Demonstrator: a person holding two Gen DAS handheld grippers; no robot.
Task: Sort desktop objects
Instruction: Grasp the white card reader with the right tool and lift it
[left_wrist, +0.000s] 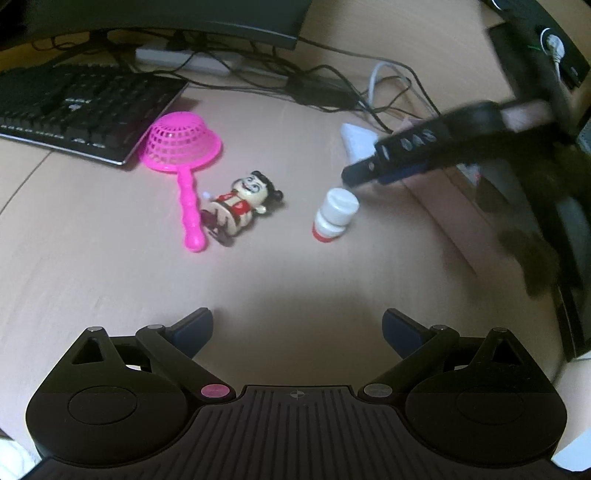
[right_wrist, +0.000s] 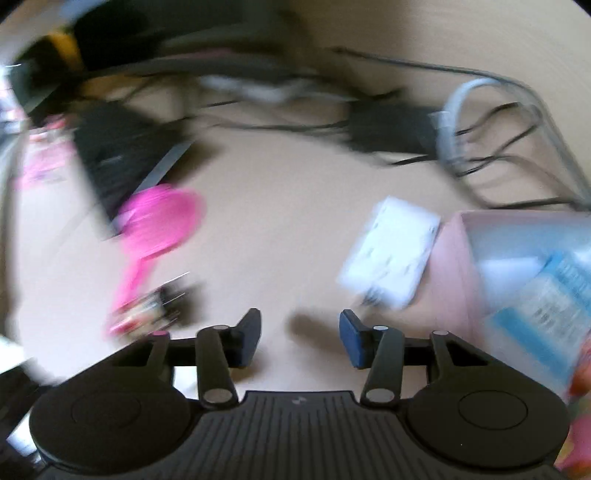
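Observation:
In the left wrist view a pink toy strainer (left_wrist: 177, 155) lies on the desk beside a cartoon figurine (left_wrist: 240, 206), with a small white bottle with a red base (left_wrist: 334, 216) to the right. My left gripper (left_wrist: 297, 328) is open and empty, well short of them. My right gripper (left_wrist: 354, 173) comes in blurred from the right, its tip just above the bottle. In the blurred right wrist view my right gripper (right_wrist: 300, 332) is open and empty; the strainer (right_wrist: 155, 229), figurine (right_wrist: 147, 314) and a white box (right_wrist: 391, 247) show.
A black keyboard (left_wrist: 74, 107) lies at the back left, with a power strip (left_wrist: 177, 55) and tangled cables (left_wrist: 332, 85) behind. A pink container (right_wrist: 454, 266) holding a blue-labelled packet (right_wrist: 546, 280) stands at the right. Dark equipment (left_wrist: 546, 74) fills the right edge.

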